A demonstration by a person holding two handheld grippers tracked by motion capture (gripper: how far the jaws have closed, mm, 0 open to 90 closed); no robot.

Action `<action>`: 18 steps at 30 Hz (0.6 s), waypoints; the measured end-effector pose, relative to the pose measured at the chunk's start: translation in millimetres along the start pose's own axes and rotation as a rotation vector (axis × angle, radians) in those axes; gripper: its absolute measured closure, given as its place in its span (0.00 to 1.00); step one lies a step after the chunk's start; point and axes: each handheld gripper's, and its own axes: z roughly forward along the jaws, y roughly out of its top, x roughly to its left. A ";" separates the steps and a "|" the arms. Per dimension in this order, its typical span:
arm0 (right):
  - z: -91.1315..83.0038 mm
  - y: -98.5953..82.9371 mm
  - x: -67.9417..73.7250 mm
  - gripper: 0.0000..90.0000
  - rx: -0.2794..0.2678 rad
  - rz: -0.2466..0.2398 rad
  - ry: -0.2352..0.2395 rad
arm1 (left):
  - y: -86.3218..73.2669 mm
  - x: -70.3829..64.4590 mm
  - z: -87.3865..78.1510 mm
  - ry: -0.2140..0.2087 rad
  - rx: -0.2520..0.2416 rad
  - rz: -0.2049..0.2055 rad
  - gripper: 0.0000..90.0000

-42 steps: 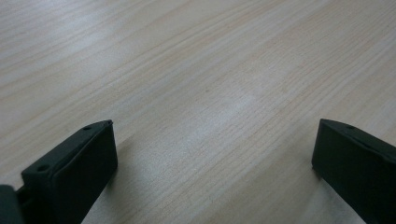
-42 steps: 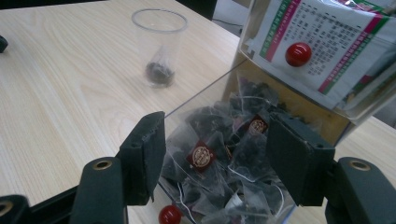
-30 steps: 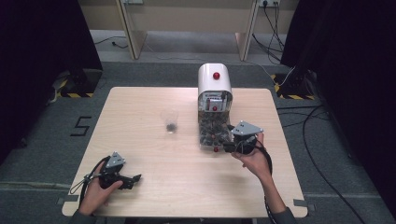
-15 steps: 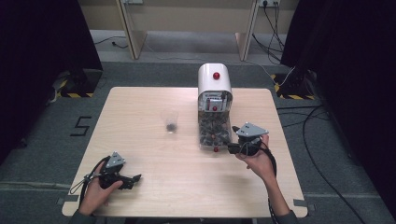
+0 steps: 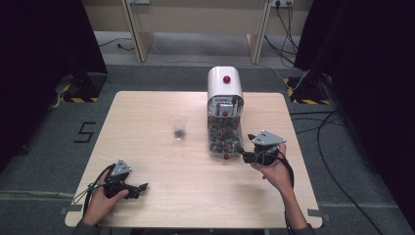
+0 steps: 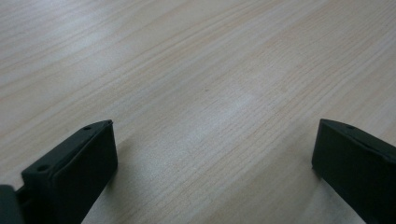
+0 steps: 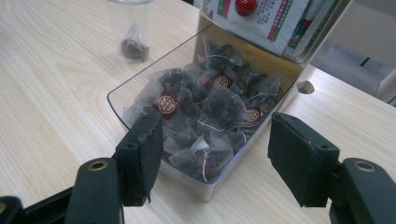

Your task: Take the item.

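- Near left, we rest the left gripper (image 5: pixel 128 184) on the table (image 5: pixel 195 196), jaws wide, empty.
- Right gripper (image 7: pixel 215 154), jaws wide, empty, faces the tray of tea bags (image 7: pixel 205 112).
- Far left: cup (image 5: pixel 177 126).

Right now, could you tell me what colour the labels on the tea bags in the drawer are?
Dark red with gold print, clearest in the right gripper view: tea bags.

The right gripper (image 5: pixel 249 155) is backing away from the front of the tea-bag dispenser (image 5: pixel 224 117), moving slightly toward the right edge of the table (image 5: pixel 147 127) and toward its near edge. Its jaws are now standing wide apart in front of the open tray (image 7: pixel 140 91).
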 end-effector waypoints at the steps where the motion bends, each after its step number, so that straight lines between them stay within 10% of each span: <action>1: -0.3 -0.3 -0.1 0.41 -0.001 -0.002 -0.001 | 0.0 0.1 -0.1 -0.001 0.001 0.000 0.00; 18: -8.7 -14.3 -2.5 0.40 0.020 0.015 -0.015 | 0.0 0.0 -0.1 -0.001 0.001 0.000 0.00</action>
